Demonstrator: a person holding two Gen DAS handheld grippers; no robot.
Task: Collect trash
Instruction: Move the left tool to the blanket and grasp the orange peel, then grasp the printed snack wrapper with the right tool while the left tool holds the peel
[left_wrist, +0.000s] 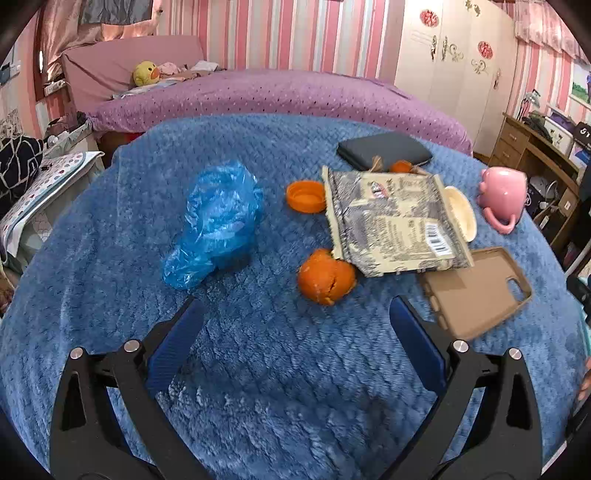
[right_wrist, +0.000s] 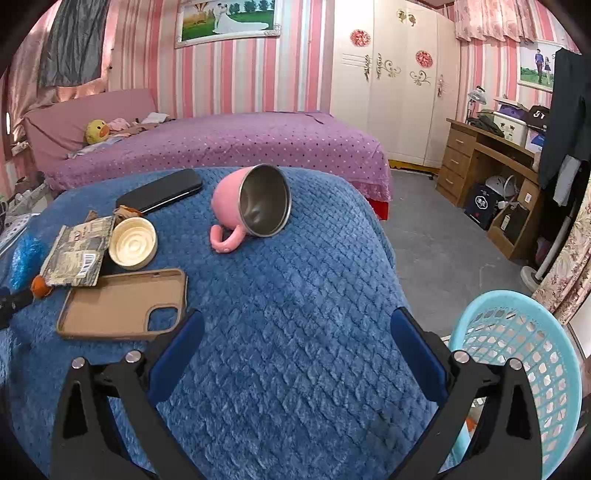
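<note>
Both hand-held grippers hang spread and empty over the blue-covered bench (left_wrist: 258, 369), the left hand-held gripper (left_wrist: 295, 314) facing the peel (left_wrist: 325, 276), wrapper (left_wrist: 391, 218) and blue bag (left_wrist: 218, 221) at frame centre, probably lining up a first pick. The right hand-held gripper (right_wrist: 295, 325) waits near the basket (right_wrist: 517, 332) at lower right, seemingly where trash goes.

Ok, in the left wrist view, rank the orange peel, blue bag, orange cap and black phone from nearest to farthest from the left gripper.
1. Orange peel, just ahead, slightly right.
2. Blue bag, ahead left.
3. Orange cap, behind the peel.
4. Black phone, far right edge.
</note>
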